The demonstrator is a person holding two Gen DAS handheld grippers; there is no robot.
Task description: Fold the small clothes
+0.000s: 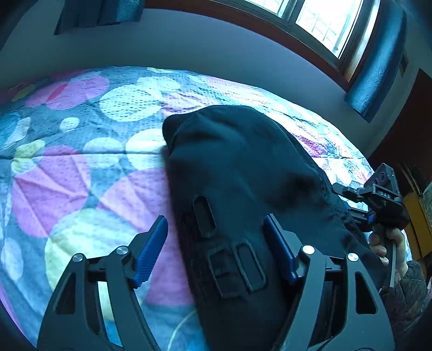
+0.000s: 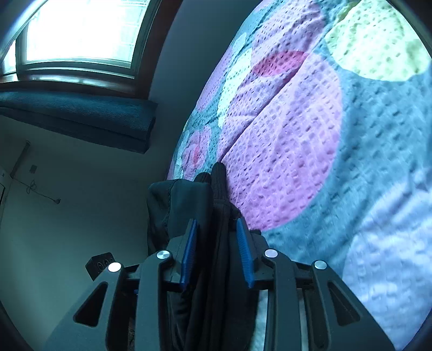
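Observation:
A dark, near-black garment (image 1: 237,172) with belt loops lies on a bed with a quilt of coloured circles (image 1: 81,162). My left gripper (image 1: 216,243) is open, its blue pads wide apart; the garment's near end lies between them and over the right one. My right gripper (image 2: 217,243) is shut on a bunched edge of the same garment (image 2: 216,194), held beside the quilt (image 2: 310,135). It also shows in the left wrist view (image 1: 378,205) at the garment's right side, held by a hand.
A grey wall (image 1: 189,46) runs behind the bed, with a bright window (image 1: 324,21) and a blue curtain (image 1: 378,67). In the right wrist view a wall with a small black box (image 2: 100,264) lies left of the bed.

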